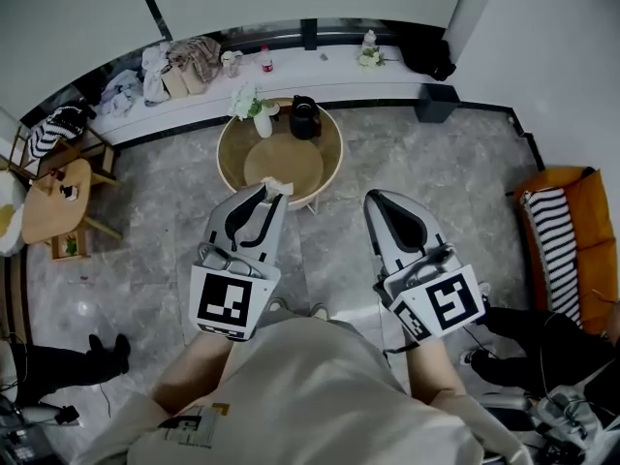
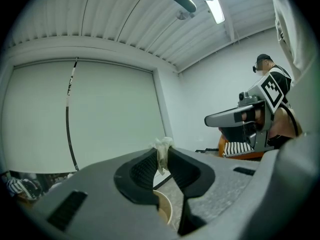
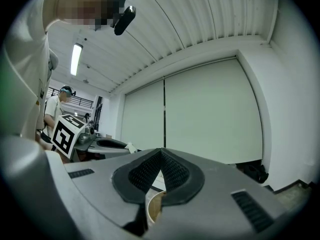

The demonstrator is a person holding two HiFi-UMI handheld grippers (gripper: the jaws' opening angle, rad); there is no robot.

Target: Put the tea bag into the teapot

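A: Head view first; the left gripper (image 1: 262,194) sits left of centre, jaws nipped on the tea bag (image 1: 279,186), a pale scrap poking out at the tips; it hangs over the near rim of the round table (image 1: 229,159).

B: And the teapot (image 1: 304,117)? Dark, upright, at the far side of that table in the upper middle of the frame, just right of the vase of flowers (image 1: 255,108); well apart from the bag.

A: The right gripper (image 1: 374,198) is right of centre, over grey floor, just beside the table's edge.

B: Left gripper view now; the left gripper (image 2: 164,146) has its pads pressed on the tea bag (image 2: 162,155), crumpled top sticking up above the tips at mid-frame; the gap is narrow, only as wide as the bag.

A: Low in the frame, a curve of table rim (image 2: 165,211) shows under the jaws; the right gripper (image 2: 209,119) floats at the right edge, in front of a striped cushion (image 2: 237,148).

B: Right gripper view; the right gripper (image 3: 161,152) has its jaws meeting at the tips, nothing between them; table rim (image 3: 150,208) below.

A: At mid-left, the left gripper (image 3: 120,145) with the tea bag (image 3: 131,147) at its tip.
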